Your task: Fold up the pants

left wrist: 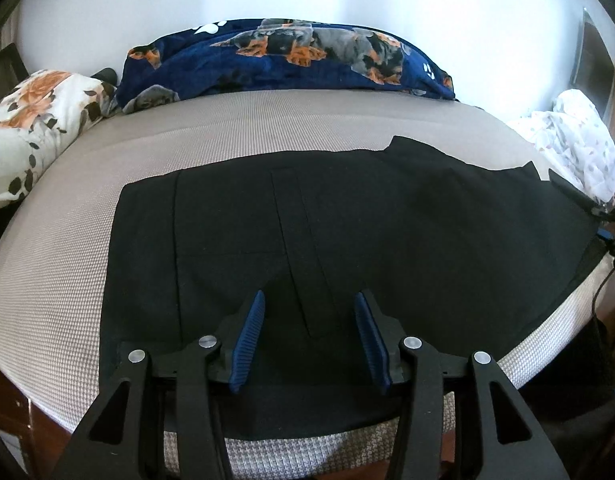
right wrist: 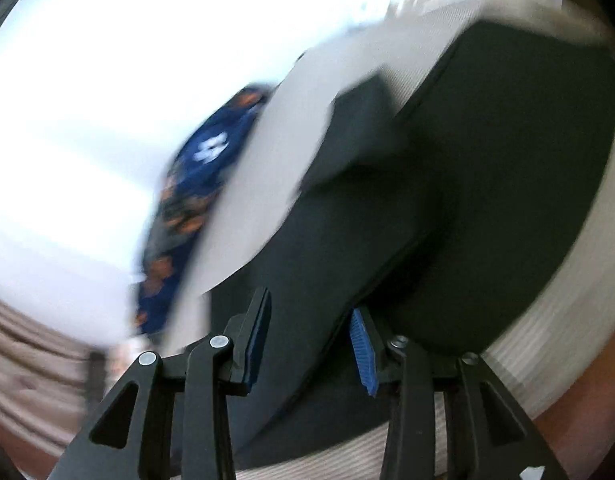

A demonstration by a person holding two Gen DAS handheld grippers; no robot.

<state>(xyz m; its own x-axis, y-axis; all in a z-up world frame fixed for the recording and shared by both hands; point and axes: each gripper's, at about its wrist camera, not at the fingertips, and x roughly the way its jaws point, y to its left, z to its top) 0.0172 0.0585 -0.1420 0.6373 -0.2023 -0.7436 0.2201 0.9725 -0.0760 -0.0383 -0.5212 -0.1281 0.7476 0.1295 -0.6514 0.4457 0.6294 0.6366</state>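
left tool (left wrist: 309, 304), right tool (right wrist: 310, 312): black angular linkage arms, silver rivets, blue ribbed pads.

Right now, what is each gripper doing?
Left gripper: open, above the black pants, holding nothing.
Right gripper: open, nothing gripped, view blurred.

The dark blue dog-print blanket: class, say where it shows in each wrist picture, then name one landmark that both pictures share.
Left wrist view: the dog-print blanket lies across the top centre, heaped along the far edge of the bed against the white wall.
Right wrist view: the same blanket, blurred, runs as a slanted strip left of centre.
Shared landmark: the black pants spread on the grey mattress.
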